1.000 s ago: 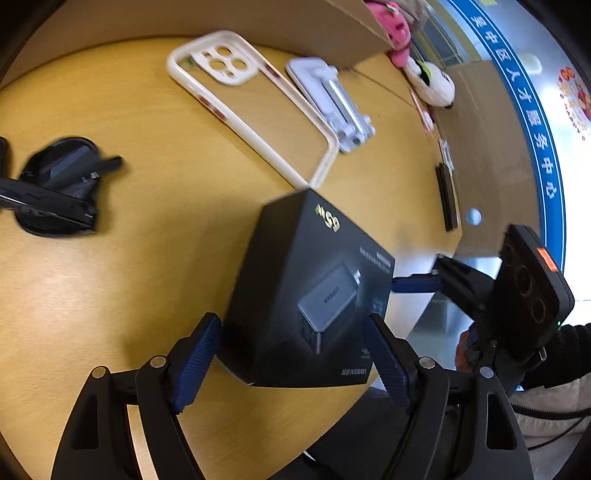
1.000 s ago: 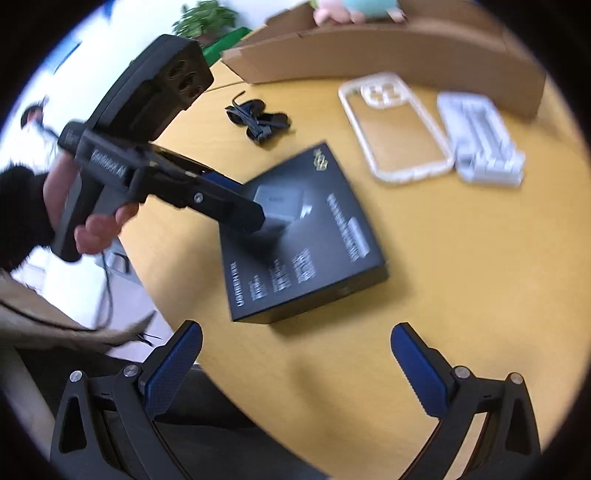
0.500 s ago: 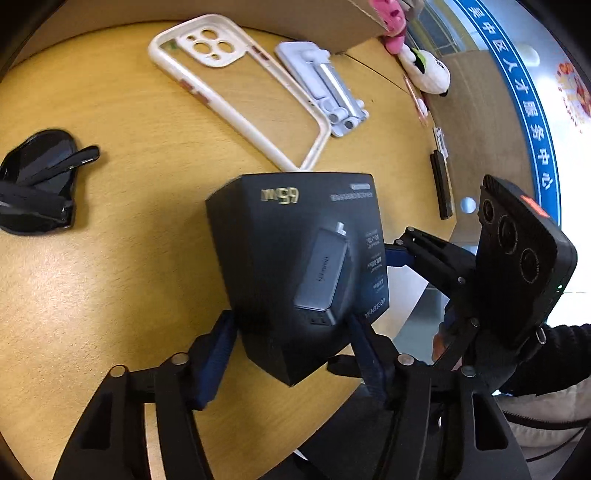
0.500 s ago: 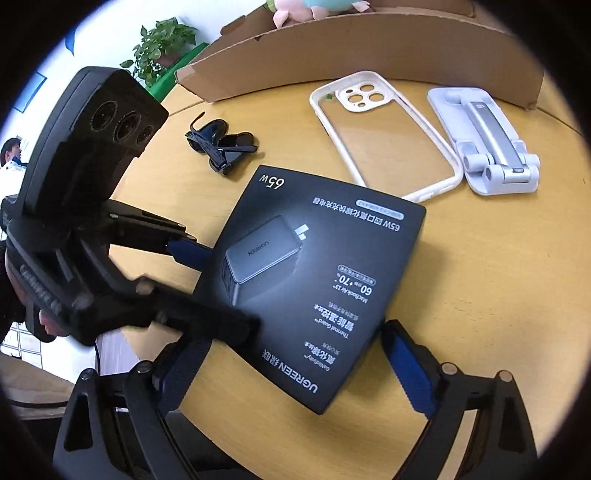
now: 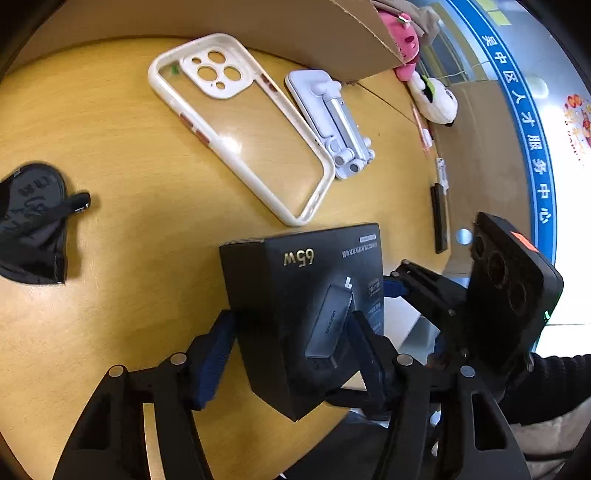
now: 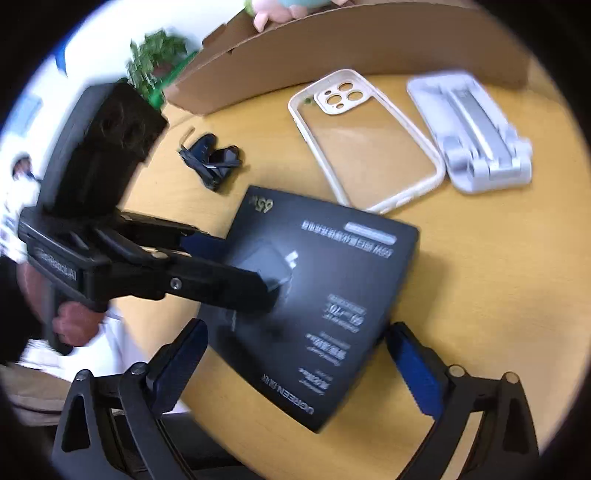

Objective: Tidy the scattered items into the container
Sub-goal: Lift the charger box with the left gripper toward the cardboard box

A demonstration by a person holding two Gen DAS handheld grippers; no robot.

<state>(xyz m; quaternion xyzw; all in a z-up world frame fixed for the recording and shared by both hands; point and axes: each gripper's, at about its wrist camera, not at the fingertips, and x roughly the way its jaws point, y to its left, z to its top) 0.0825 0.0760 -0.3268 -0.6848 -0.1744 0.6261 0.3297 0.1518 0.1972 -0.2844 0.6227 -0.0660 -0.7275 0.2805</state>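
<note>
A black 65W charger box (image 5: pixel 306 306) is clamped between the fingers of my left gripper (image 5: pixel 291 350) and lifted off the round wooden table, tilted. It also shows in the right wrist view (image 6: pixel 325 295), with the left gripper (image 6: pixel 236 273) on its left side. My right gripper (image 6: pixel 291 365) is open, its blue pads on either side of the box's near end, not touching. The cardboard container (image 6: pixel 332 40) stands at the table's far side.
A white phone case (image 5: pixel 240 122), a white folding phone stand (image 5: pixel 332 122) and a black pouch with strap (image 5: pixel 33 221) lie on the table (image 5: pixel 110 295). Plush toys (image 5: pixel 406 33) sit by the box. The table edge is near me.
My left gripper closed on the charger box and raised it from the table, tilting it. My right gripper moved up close around the box's near end.
</note>
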